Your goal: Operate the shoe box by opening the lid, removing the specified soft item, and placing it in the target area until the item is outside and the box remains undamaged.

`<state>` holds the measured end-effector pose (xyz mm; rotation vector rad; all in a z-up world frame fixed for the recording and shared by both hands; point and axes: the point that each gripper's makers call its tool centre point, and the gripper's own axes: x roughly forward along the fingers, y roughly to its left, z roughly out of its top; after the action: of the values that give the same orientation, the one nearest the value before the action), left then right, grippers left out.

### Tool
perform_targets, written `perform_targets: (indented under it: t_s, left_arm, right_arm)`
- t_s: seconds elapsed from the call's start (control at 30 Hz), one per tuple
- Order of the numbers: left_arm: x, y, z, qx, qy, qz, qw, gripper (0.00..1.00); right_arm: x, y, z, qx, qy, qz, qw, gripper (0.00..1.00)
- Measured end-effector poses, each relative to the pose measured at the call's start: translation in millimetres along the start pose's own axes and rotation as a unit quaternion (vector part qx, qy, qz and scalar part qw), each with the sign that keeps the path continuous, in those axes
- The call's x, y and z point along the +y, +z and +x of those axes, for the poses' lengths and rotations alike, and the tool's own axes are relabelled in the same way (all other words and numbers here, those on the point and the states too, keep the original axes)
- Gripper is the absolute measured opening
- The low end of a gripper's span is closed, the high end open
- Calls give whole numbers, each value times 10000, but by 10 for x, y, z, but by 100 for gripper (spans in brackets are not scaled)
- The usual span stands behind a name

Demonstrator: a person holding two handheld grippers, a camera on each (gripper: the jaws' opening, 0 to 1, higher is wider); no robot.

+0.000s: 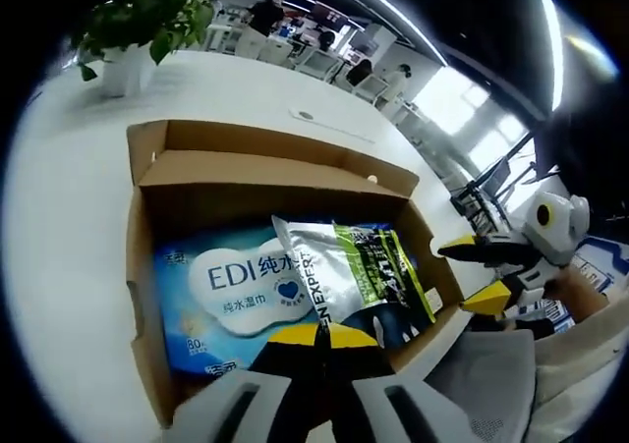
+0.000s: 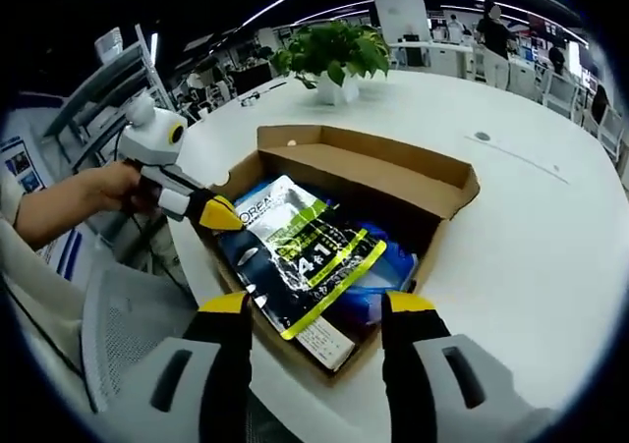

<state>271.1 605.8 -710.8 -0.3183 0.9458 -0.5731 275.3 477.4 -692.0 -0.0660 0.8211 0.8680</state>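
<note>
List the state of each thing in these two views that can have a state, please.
Shoe box: open, flaps folded out, on the white table.
Silver and green pouch: lying inside the box, on top.
Blue wet wipes pack: inside the box, partly under the pouch.
Left tool: shut, tip at the box's edge.
Right tool: open, above the pouch.
Potted plant: upright.

1. The shoe box (image 2: 393,183) sits open on the table (image 2: 531,256), straight ahead of the right gripper's fingers (image 2: 228,310).
2. Inside, a pouch (image 2: 300,251) lies on top of a wipes pack (image 1: 231,301).
3. The left gripper (image 2: 218,212) sits at the box's left edge.
4. A potted plant (image 2: 334,60) stands beyond the box.
</note>
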Motion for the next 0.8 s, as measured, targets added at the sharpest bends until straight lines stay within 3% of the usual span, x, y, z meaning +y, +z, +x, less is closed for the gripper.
perform_targets:
  t_s: [0.43,0.8]
  left_arm:
    - [98,15,-40,-315,124,-189,9993,0]
    - [125,-7,-6,-348,218,-179,9990,0]
  right_arm:
    - [-60,37,294,214,148,141,9996,43]
    - [-69,6,496,495,256,201,9982,41]
